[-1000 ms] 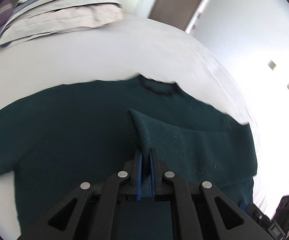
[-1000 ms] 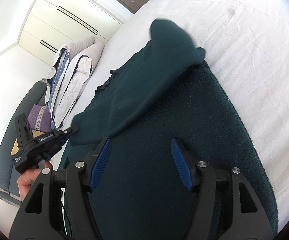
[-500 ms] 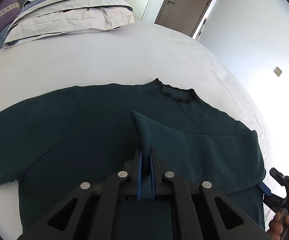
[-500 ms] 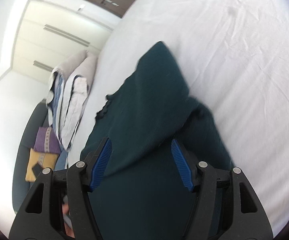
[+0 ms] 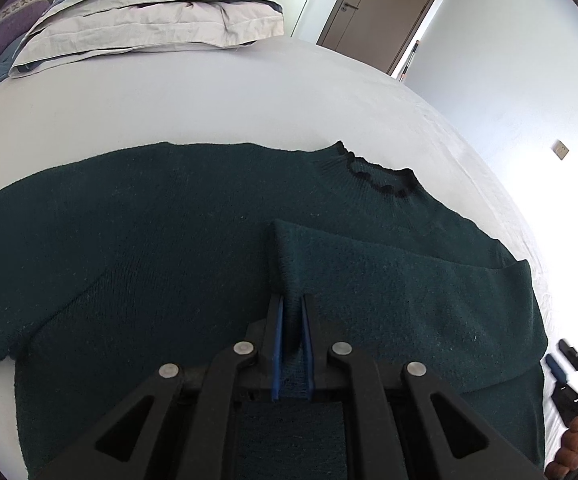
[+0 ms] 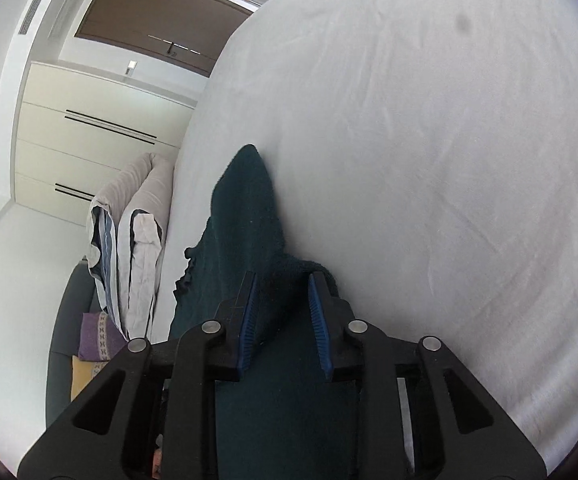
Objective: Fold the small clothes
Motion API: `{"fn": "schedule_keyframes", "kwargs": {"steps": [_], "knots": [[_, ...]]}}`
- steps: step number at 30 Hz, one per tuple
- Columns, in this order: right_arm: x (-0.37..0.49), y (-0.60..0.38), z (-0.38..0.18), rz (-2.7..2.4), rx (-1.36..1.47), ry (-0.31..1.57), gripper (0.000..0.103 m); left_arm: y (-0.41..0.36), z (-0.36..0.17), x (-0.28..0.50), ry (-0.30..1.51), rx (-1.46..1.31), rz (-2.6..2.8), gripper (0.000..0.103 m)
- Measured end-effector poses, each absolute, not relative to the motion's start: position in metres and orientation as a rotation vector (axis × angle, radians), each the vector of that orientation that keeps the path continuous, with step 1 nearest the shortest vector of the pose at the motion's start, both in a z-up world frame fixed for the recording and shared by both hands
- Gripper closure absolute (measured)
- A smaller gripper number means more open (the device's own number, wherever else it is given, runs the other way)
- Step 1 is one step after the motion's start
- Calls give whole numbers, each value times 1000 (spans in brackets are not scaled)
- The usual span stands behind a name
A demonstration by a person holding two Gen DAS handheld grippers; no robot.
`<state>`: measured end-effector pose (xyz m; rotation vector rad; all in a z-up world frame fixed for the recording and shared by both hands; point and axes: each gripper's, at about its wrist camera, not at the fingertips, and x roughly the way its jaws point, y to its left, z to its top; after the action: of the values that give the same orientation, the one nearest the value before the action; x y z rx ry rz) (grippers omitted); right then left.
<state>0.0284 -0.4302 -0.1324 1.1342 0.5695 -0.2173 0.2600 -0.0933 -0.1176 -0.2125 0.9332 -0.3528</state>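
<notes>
A dark green sweater (image 5: 169, 240) lies flat on the white bed (image 5: 209, 100), its ruffled collar (image 5: 377, 176) at the far side. One sleeve (image 5: 369, 272) is folded across the body. My left gripper (image 5: 291, 304) has that sleeve's cuff between its blue pads, and its jaws are starting to open. My right gripper (image 6: 283, 284) is at the sweater's (image 6: 245, 208) folded side edge. Its jaws are closing with fabric between them, and the pads do not clearly press on it. In the left wrist view the right gripper (image 5: 561, 356) shows at the lower right, held by a hand (image 5: 577, 440).
Stacked pillows (image 5: 149, 12) lie at the head of the bed, also in the right wrist view as pillows (image 6: 129, 232). A brown door (image 5: 385, 8) and a cream wardrobe (image 6: 89, 132) stand beyond. A purple cushion (image 6: 93, 336) rests on a grey sofa. White sheet (image 6: 429, 160) spreads to the right.
My left gripper has sunk a little with the cuff in it. My right gripper has slid across to the sweater's folded edge, rolled, and its jaws have narrowed.
</notes>
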Motion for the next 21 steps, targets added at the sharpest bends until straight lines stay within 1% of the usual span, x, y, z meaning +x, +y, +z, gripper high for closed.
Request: {"fn": "schedule_keyframes", "kwargs": {"steps": [2, 3, 4, 6, 7, 10, 13, 14, 16, 18, 21], "knots": [[37, -427, -106, -241, 1017, 553, 75, -93, -121, 258, 918, -211, -349, 89], [44, -426, -97, -249, 969, 554, 73, -93, -123, 257, 911, -210, -346, 89], [57, -426, -88, -250, 912, 565, 68, -94, -123, 255, 904, -206, -344, 89], [87, -424, -77, -239, 824, 606, 63, -93, -124, 255, 900, -210, -345, 88], [103, -422, -74, -240, 775, 632, 63, -93, -125, 255, 898, -215, -347, 88], [153, -409, -72, -213, 617, 710, 63, -90, -128, 254, 886, -237, -356, 88], [188, -415, -98, -243, 598, 818, 64, -89, -129, 253, 879, -238, -356, 88], [194, -423, -110, -270, 618, 841, 66, -89, -129, 253, 877, -240, -356, 88], [195, -439, -122, -279, 642, 804, 79, -87, -131, 253, 874, -253, -360, 88], [195, -456, -126, -293, 684, 787, 89, -85, -132, 254, 873, -266, -364, 88], [195, -463, -125, -294, 688, 787, 91, -84, -132, 253, 867, -272, -364, 88]]}}
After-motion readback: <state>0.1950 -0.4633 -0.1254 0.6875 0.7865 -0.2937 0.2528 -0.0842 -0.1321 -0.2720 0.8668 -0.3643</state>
